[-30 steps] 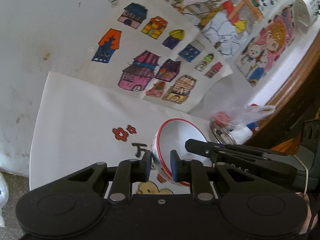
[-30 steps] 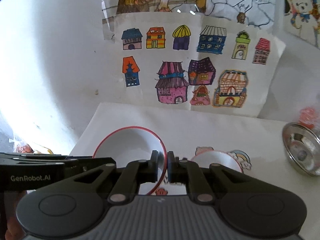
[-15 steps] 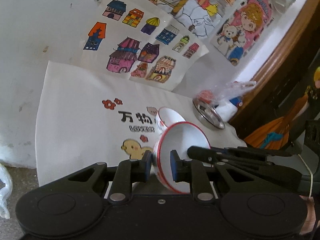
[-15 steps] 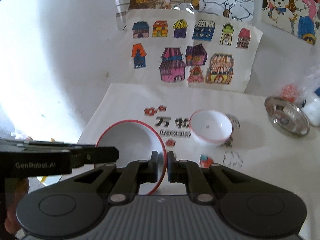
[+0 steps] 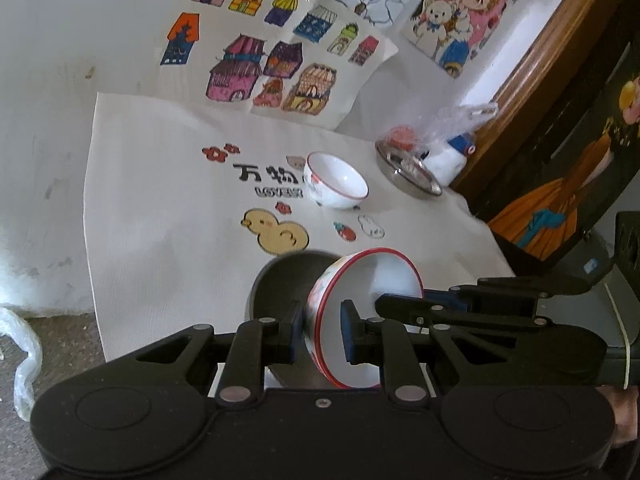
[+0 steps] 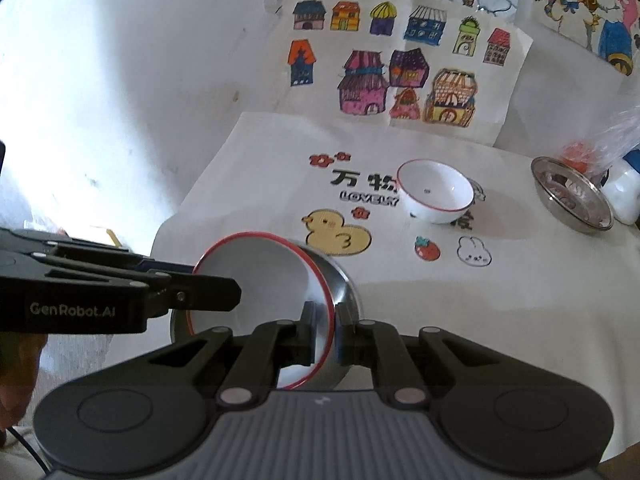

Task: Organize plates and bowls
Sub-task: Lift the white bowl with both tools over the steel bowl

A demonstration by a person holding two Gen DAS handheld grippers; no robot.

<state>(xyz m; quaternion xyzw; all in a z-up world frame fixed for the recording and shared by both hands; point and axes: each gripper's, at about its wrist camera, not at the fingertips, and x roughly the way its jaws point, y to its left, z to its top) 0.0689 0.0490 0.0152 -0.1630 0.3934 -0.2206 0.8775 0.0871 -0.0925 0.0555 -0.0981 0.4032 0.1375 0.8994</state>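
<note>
- The left hand-held gripper (image 5: pixel 320 330) and right hand-held gripper (image 6: pixel 323 330) are both clamped on the tilted red-rimmed bowl (image 5: pixel 362 320).
- That bowl hangs over a steel bowl (image 5: pixel 280 280) at the near edge of the table (image 5: pixel 160 200), which wears a white cartoon-print cloth.
- Beyond it stands a second bowl (image 5: pixel 336 182); a metal dish (image 5: pixel 408 172) lies towards the wooden frame (image 5: pixel 532 68).
- Children's drawings (image 6: pixel 400 76) cover the white wall behind.

White tabletop w/ printed cartoon duck, flowers & black lettering (image 6: pixel 256 184), red-rimmed white ceramic bowl (image 6: pixel 436 192) upright near centre, shallow stainless steel dish (image 6: pixel 572 200) at right edge, clear plastic bag w/ red contents (image 5: pixel 436 128) just beside dish, white-and-blue container (image 5: pixel 448 160) touching bag
</note>
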